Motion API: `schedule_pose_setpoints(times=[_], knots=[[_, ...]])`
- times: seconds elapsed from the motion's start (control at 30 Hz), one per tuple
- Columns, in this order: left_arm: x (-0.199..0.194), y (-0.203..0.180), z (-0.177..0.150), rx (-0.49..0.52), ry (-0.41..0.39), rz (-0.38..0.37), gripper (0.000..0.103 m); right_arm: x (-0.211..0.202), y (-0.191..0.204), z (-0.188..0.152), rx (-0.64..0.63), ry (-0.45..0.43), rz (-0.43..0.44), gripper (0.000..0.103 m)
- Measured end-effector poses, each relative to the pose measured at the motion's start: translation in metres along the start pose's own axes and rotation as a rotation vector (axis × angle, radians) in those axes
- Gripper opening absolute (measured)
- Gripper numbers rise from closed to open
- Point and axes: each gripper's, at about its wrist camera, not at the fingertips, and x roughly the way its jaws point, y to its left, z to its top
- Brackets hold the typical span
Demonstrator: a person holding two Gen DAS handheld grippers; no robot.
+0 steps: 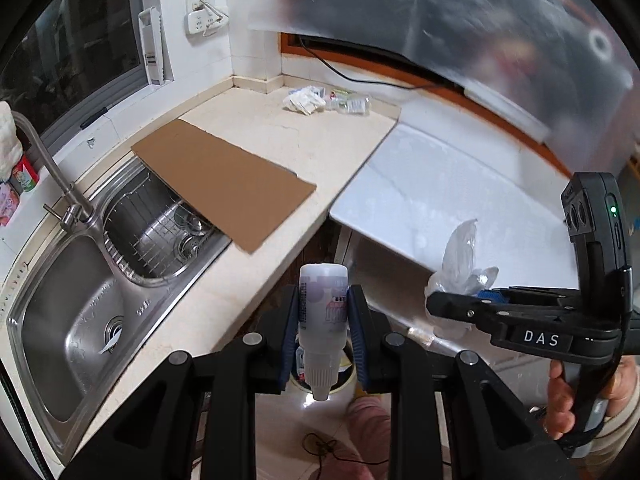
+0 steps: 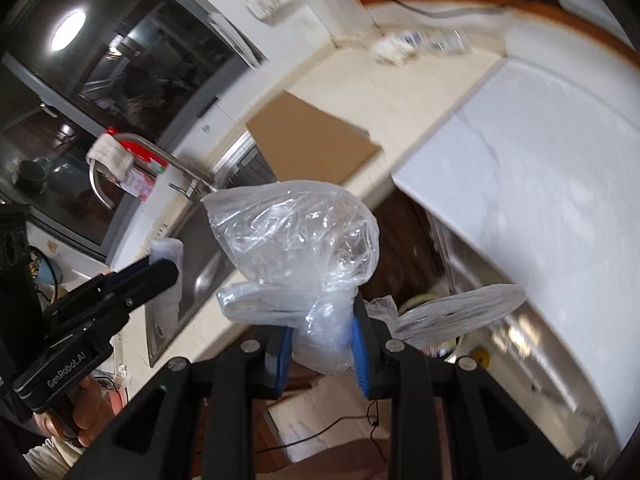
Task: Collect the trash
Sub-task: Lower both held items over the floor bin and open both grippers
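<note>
My left gripper (image 1: 323, 334) is shut on a small white plastic bottle (image 1: 323, 312), cap pointing down, held in the air in front of the counter edge above a round bin opening (image 1: 344, 384) on the floor. My right gripper (image 2: 322, 332) is shut on a crumpled clear plastic bag (image 2: 296, 232), also held in the air; it shows at the right of the left wrist view (image 1: 460, 260). The left gripper and bottle show at the left of the right wrist view (image 2: 166, 256). More trash, crumpled paper and a clear bottle (image 1: 324, 100), lies in the counter's far corner.
A cardboard sheet (image 1: 224, 180) lies on the beige counter and overhangs the steel double sink (image 1: 76, 320) with its faucet (image 1: 52, 168). A white appliance top (image 1: 452, 196) adjoins the counter on the right. A wall socket and cables (image 1: 204, 12) are behind.
</note>
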Motion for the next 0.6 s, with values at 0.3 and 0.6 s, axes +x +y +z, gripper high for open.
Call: schedule_pose_setpoints(times=[0.3, 0.6], knots=[[0.074, 0.005, -0.061, -0.046, 0.100, -0.036, 0.022, 0.058, -0.026, -0.055, 0.049, 0.114, -0.070, 0.026], [0.223, 0.015, -0.144, -0.100, 0.229, -0.068, 0.023, 0.200, -0.100, -0.103, 0.082, 0.257, -0.094, 0.028]])
